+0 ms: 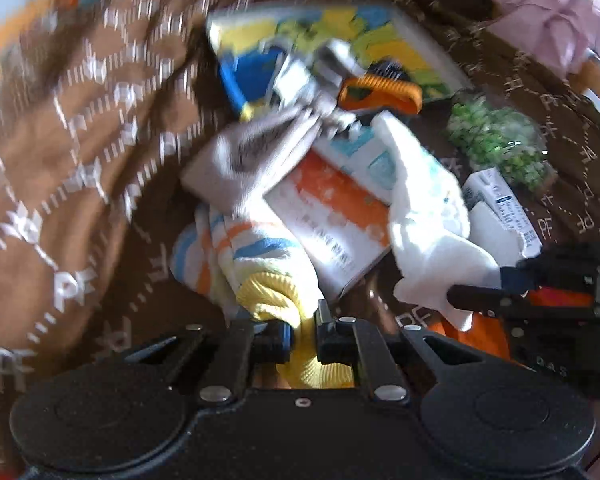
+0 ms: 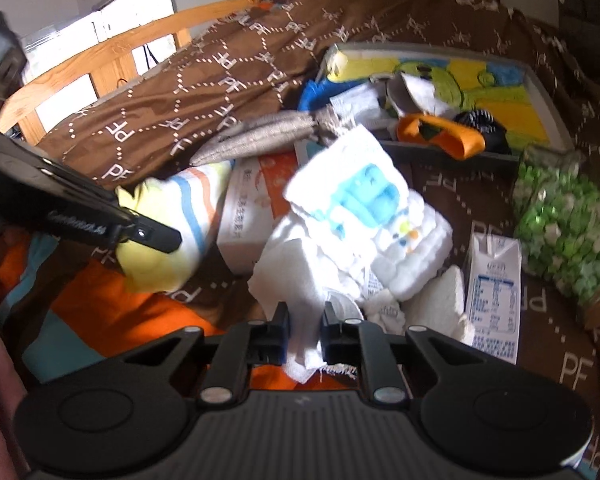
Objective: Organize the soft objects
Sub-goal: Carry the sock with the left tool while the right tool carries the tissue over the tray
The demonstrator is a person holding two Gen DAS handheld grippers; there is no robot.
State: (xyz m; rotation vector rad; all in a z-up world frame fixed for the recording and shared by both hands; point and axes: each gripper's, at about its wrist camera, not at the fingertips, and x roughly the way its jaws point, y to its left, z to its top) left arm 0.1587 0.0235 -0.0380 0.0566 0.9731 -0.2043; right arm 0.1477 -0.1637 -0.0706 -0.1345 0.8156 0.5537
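Holding yellow striped sock (image 1: 268, 280) in left gripper (image 1: 302, 336), jaws narrow on cuff, long axis running forward over brown bedspread (image 1: 80, 128). White cloth (image 2: 340, 240) pinched in right gripper (image 2: 304, 336), probably; close beside on right.

I see open brown quilt (image 2: 204, 92) far left — room to pass; ahead, the orange-white box (image 2: 256, 200), milk carton (image 2: 496, 276) and green bag (image 2: 564, 216) crowd the way.
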